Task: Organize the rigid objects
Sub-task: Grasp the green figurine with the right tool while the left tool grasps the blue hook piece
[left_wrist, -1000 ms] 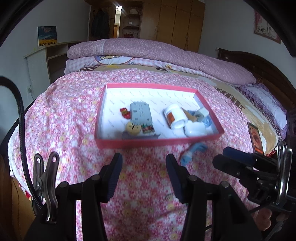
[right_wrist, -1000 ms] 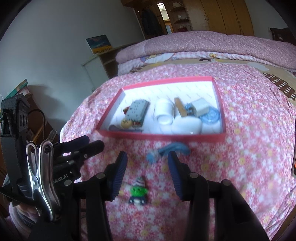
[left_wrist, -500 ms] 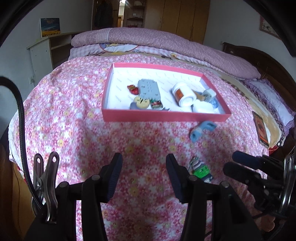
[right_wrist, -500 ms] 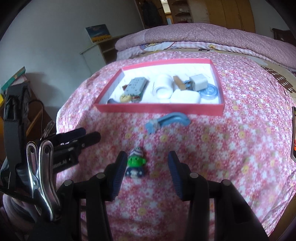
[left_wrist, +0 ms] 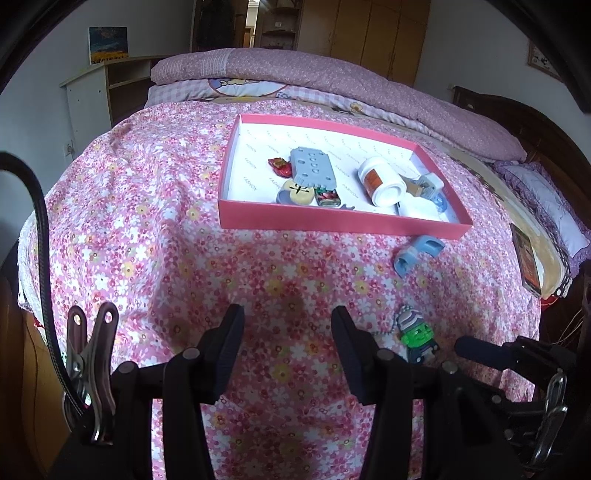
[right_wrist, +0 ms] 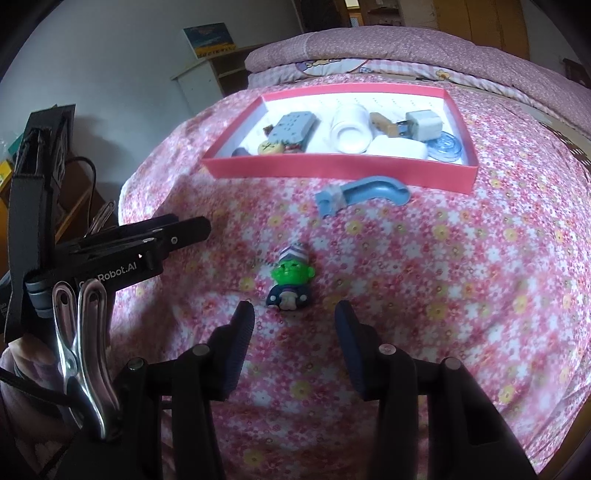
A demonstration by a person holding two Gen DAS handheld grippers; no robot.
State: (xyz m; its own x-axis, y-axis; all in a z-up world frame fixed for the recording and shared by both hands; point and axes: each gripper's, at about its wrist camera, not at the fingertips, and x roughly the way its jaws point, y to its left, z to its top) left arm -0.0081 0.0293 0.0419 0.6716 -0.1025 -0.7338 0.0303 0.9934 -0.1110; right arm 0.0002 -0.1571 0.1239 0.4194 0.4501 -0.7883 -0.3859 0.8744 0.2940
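- The green-faced toy figure [right_wrist: 290, 281] lies on the floral bedspread [right_wrist: 461, 280], just ahead of the right gripper [right_wrist: 293, 326], whose jaws stand apart with nothing between them; the toy is nearly in line with the gap.
- The left gripper [left_wrist: 287, 338] hovers beside it over bare cloth, jaws likewise released and empty.
- The step in hand looks like picking up the figure. To do it well, the right gripper should drop forward until the pads straddle the toy's body, then close across its narrow width; the soft quilt may give, so pressing down lightly before closing would help.
- Further out, a blue curved plastic piece [right_wrist: 364, 194] rests on the bedspread, just short of the box and still outside it.
- The pink shallow box [right_wrist: 332, 164] already holds a grey perforated block [right_wrist: 293, 127], a white bottle [right_wrist: 349, 127] on its side, a white charger plug [right_wrist: 423, 123] and small trinkets.
- Beyond, folded quilts [left_wrist: 332, 81] lie across the bed; wooden wardrobes [left_wrist: 369, 33] and a white shelf unit [left_wrist: 96, 96] line the walls.
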